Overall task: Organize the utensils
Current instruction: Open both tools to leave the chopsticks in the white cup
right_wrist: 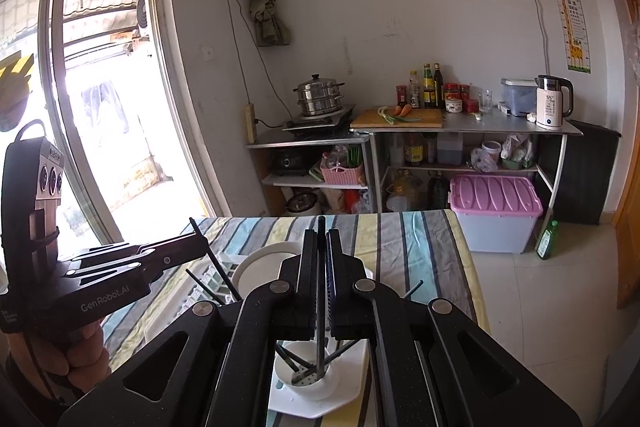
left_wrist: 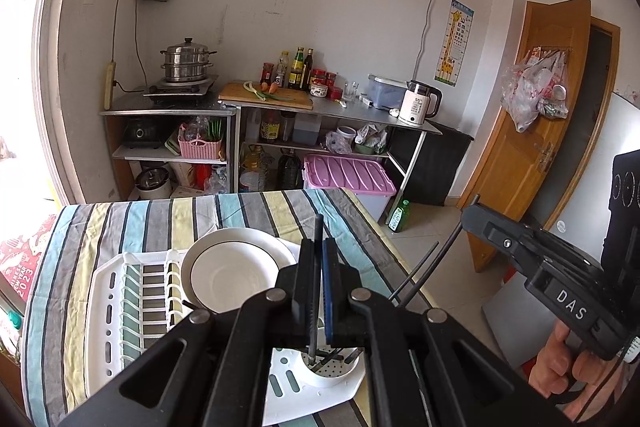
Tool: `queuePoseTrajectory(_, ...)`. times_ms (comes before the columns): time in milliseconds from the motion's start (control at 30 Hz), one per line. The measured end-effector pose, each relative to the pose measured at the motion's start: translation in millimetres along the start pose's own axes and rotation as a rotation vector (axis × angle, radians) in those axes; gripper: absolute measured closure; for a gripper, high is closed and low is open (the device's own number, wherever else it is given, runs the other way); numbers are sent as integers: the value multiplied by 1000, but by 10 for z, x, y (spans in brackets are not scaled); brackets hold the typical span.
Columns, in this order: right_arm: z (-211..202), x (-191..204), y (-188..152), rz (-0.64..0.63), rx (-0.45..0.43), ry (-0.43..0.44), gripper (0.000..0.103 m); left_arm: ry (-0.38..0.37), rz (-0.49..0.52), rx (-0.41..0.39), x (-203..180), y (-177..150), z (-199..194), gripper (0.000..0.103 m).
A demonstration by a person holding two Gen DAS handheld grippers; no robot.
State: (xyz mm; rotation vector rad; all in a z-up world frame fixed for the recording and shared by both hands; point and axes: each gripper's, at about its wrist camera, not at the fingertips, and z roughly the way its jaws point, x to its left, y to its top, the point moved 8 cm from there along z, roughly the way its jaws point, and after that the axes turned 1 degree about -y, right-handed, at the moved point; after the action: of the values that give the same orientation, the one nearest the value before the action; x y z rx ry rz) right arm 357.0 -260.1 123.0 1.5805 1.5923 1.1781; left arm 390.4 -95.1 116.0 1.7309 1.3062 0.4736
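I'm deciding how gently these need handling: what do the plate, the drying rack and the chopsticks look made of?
Plate: probably glazed ceramic, glossy white with a thin dark rim line; melamine is possible.
Drying rack: moulded white plastic, matte, with slots and thin ribs.
Chopsticks: dark, slim and uniformly matte, perhaps plastic, alloy or lacquered wood; the look leaves it open.

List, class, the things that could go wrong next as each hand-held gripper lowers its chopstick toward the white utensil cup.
1. The left hand-held gripper and right hand-held gripper work close together over one small white cup; they could collide.
2. Chopsticks already leaning in the cup could block or deflect the held chopstick.
3. Pushing sideways might shift the white drainer on the striped cloth.
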Motion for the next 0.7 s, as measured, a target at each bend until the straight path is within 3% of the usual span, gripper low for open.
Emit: queuePoseTrajectory(700,206,-409,-321,52,93,-52,98,74,-47,45,370,-252,153,99)
